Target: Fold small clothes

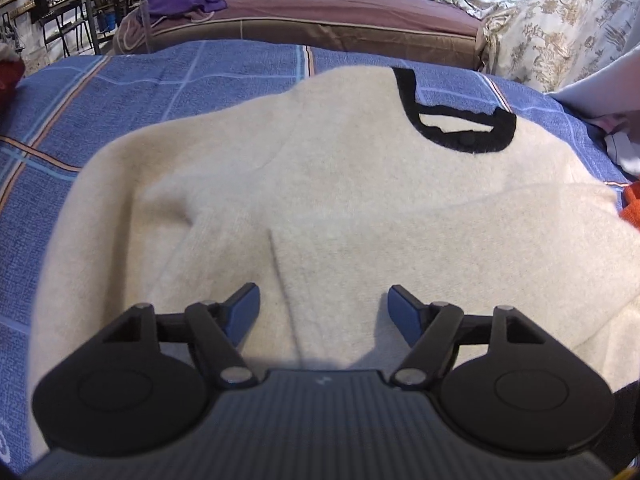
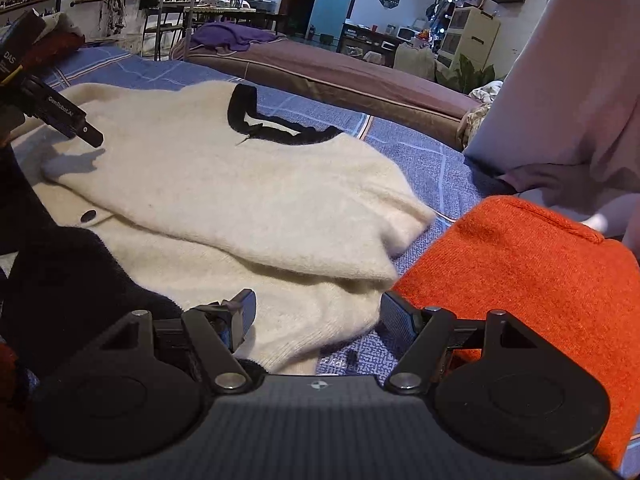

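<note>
One blue plaid bedspread [image 1: 168, 80] carries everything. One cream sweater [image 1: 340, 200] with a black collar [image 1: 468, 136] lies across its middle, partly folded. One orange knit [image 2: 520, 272] sits toward the right edge, touching the sweater. Two grippers: the left gripper [image 1: 323, 312] and the right gripper [image 2: 318, 314] both hover spread apart, holding nothing.
</note>
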The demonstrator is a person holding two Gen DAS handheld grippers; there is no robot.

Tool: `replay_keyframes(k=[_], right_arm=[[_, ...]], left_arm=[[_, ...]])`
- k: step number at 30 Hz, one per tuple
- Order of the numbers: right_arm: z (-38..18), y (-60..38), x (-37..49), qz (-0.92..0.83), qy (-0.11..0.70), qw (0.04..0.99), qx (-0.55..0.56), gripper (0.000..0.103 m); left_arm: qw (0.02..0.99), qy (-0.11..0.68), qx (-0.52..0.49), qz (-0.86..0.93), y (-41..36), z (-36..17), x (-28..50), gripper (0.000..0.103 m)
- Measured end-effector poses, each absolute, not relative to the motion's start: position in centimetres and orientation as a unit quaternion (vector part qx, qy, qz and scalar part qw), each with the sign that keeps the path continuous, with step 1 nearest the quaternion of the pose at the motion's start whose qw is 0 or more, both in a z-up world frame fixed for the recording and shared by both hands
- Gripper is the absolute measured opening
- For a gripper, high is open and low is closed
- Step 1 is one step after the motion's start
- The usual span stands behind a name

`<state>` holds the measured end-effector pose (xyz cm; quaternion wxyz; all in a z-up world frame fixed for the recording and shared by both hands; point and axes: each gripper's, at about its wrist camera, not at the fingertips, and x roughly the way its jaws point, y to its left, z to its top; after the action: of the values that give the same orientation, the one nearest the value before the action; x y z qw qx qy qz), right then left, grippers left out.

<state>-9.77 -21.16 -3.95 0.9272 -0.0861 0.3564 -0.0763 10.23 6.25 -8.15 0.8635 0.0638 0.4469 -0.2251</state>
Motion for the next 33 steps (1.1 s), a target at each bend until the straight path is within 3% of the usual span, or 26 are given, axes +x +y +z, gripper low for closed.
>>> replay_keyframes(k=[2, 3, 6, 10, 17, 23, 29, 30, 32, 33], right_arm=[[-3.9, -21.0, -9.7, -0.076, 0.355, 0.928, -0.086, 0.103], [-3.8, -20.8, -9.8, -0.074, 0.354, 0.928, -0.088, 0.103], [-3.7, -20.6, -9.9, -0.072, 0.355, 0.927, -0.094, 0.103], [-3.8, -21.0, -10.1, -0.08, 0.357, 0.927, -0.084, 0.103], [-3.6, -21.5, -10.0, -0.08, 0.347, 0.932, -0.071, 0.103], [-3.7, -20.3, -9.3, -0.064, 0.342, 0.934, -0.084, 0.103], [-4.3, -19.5, -8.7, -0.056, 0.349, 0.931, -0.092, 0.103], [-4.6, -19.4, -8.7, -0.056, 0.35, 0.93, -0.098, 0.103], [-4.9, -19.3, -8.3, -0.056, 0.352, 0.928, -0.114, 0.103], [-5.0, -19.2, -8.1, -0.056, 0.352, 0.926, -0.124, 0.103]], left_arm=[[0.863, 0.446, 0.059, -0.228, 5.6, -8.8, 10.8, 0.065], [0.866, 0.441, 0.06, -0.228, 5.1, -8.8, 10.9, 0.06], [0.868, 0.426, 0.078, -0.242, 3.5, -8.4, 11.2, 0.016], [0.869, 0.419, 0.085, -0.249, 2.3, -8.1, 11.2, 0.011], [0.893, 0.349, 0.115, -0.259, 2.5, -3.8, 10.8, 0.011], [0.902, 0.336, 0.082, -0.257, 1.0, 0.7, 16.9, 0.011], [0.884, 0.39, 0.122, -0.227, -1.0, -2.7, 20.8, 0.012], [0.882, 0.395, 0.135, -0.219, -1.1, -3.6, 21.0, 0.016], [0.876, 0.407, 0.17, -0.192, -1.3, -5.8, 21.3, 0.035], [0.875, 0.41, 0.182, -0.18, -1.3, -6.4, 21.3, 0.058]])
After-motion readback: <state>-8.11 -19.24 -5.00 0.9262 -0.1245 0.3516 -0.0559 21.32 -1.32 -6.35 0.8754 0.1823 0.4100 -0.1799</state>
